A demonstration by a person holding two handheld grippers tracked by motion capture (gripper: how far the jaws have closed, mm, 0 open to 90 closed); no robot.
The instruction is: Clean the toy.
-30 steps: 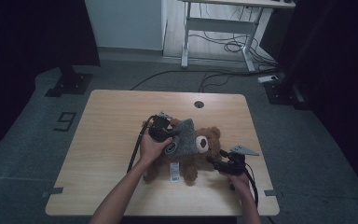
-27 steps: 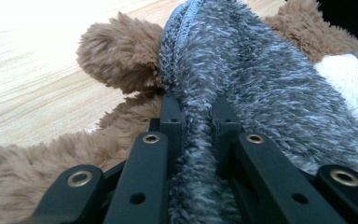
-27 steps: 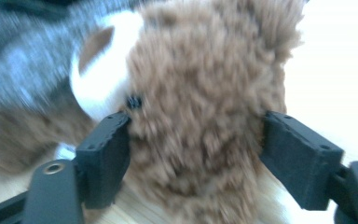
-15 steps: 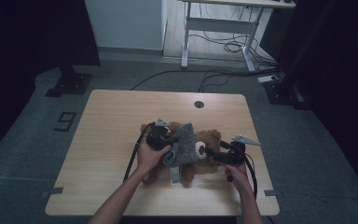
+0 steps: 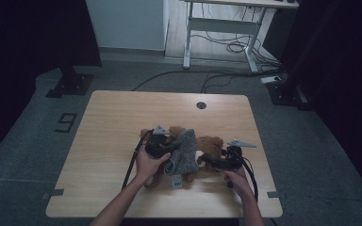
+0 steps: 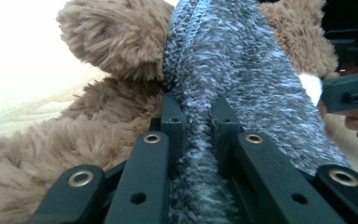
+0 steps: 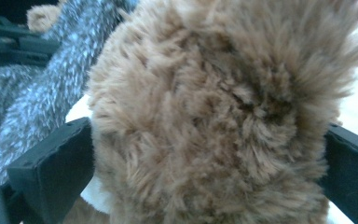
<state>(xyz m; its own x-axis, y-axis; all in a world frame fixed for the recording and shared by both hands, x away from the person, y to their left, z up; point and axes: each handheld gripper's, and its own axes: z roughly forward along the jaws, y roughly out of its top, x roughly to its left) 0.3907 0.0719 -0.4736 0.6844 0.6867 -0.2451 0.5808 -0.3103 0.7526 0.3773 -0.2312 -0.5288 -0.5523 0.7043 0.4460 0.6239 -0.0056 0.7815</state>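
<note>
A brown teddy bear lies on the wooden table, wrapped in a grey knitted garment. My left gripper is at the bear's left side. In the left gripper view the left gripper is shut on a fold of the grey garment, with brown fur beside it. My right gripper comes in from the right. Its jaws have just been opening; in the right gripper view the right gripper stands wide with the bear's furry head between the jaws.
A white label hangs from the garment toward the table's near edge. A round cable hole sits at the far middle of the table. Behind the table are a white desk frame, floor cables and a black stand.
The left gripper has moved toward the person with the grey garment in its grip. The right gripper's jaws have spread wide around the bear's head.
</note>
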